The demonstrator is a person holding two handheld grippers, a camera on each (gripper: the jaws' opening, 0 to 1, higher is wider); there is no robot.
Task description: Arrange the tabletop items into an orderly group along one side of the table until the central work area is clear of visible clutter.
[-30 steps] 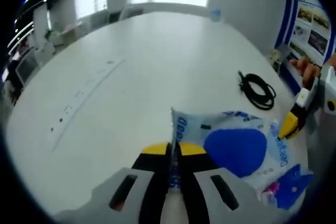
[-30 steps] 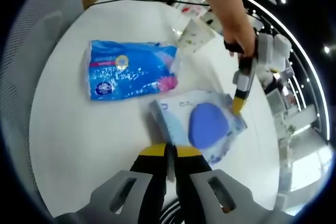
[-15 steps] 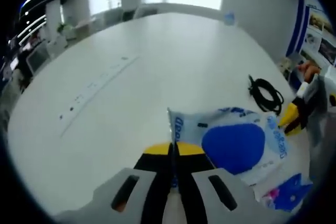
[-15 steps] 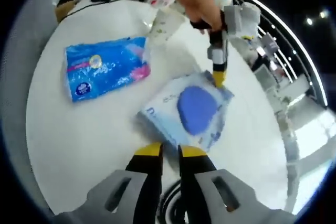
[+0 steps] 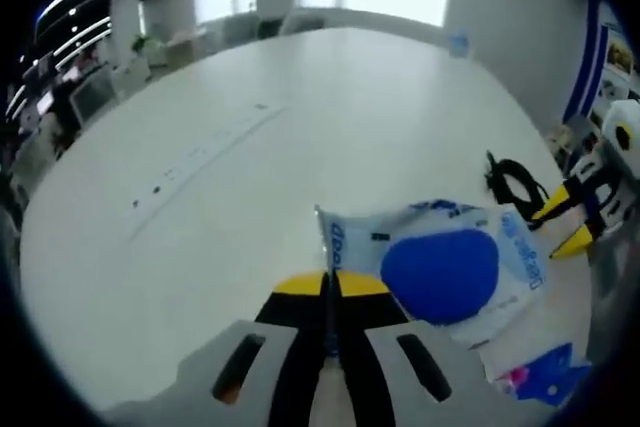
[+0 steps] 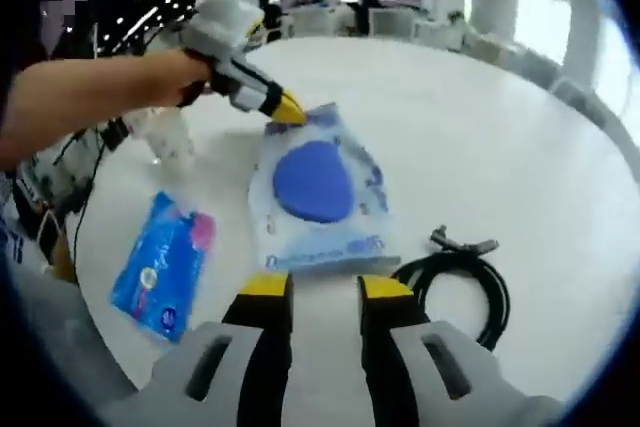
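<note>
left tool [image 5: 328, 292] clamped on wipes pack [image 5: 440, 269] edge; right tool [image 6: 325, 292] jaws apart nr black cable [image 6: 470, 282]; blue pack [image 6: 163, 262] on counter [image 5: 250, 157].

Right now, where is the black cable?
In the right gripper view, the coiled black cable lies on the white table, just right of the pale blue packet with the blue oval.

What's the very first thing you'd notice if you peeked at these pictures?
A pale plastic pack with a big blue oval lies on the round white table, and the left claw is shut on its corner. A bright blue and pink packet and a coiled black cable lie either side, near the open right claw.
</note>
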